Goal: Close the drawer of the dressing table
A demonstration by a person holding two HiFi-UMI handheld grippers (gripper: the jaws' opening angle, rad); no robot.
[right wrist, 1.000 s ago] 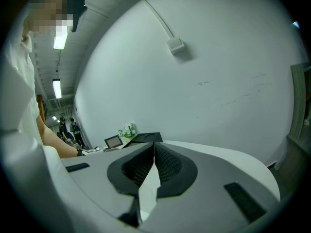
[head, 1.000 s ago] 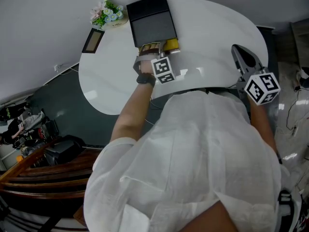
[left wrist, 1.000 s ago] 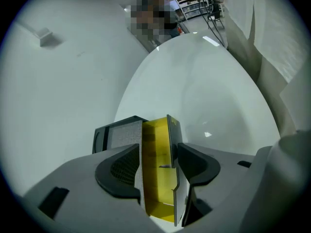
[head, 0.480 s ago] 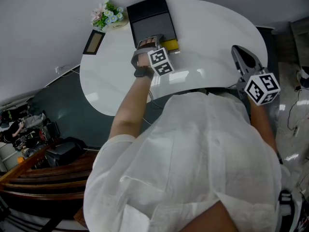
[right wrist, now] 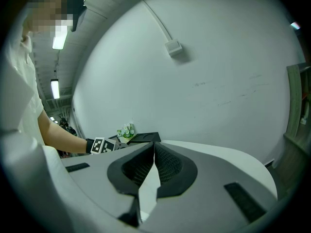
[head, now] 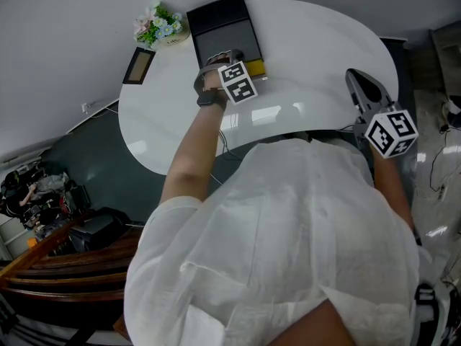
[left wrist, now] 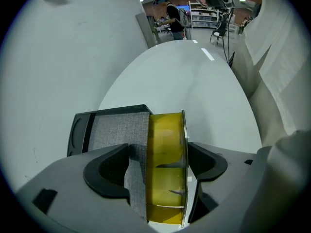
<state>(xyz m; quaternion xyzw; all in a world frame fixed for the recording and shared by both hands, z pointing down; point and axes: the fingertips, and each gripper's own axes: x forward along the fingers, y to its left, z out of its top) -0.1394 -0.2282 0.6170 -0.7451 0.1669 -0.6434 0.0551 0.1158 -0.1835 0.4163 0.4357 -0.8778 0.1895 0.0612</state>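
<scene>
Two grippers are in play, one at work and one idle. At the far edge of the white desk point(head: 324, 56) sits a black box point(head: 220, 24) with a grey fabric top. Its yellow drawer point(head: 258, 68) sticks a little way out of the side that faces the person.

The left gripper point(head: 229, 58) is at that near side of the box, on an outstretched bare arm. In the left gripper view its jaws stand wide apart with the drawer point(left wrist: 166, 154) between them. One jaw overlaps the grey top and the other lies just beside the drawer's clear front panel. Whether either pad presses on the drawer cannot be told.

The right gripper point(head: 362, 85) hangs over the right edge of the desk, well apart from the box. In the right gripper view its jaws point(right wrist: 154, 147) meet at the tips with nothing between them.

Some flowers point(head: 157, 24) stand at the far left corner, just beside the box. A dark flat frame point(head: 138, 65) lies near the left edge, closer to the person than the flowers. The person's white shirt point(head: 288, 229) fills the lower part of the head view.
</scene>
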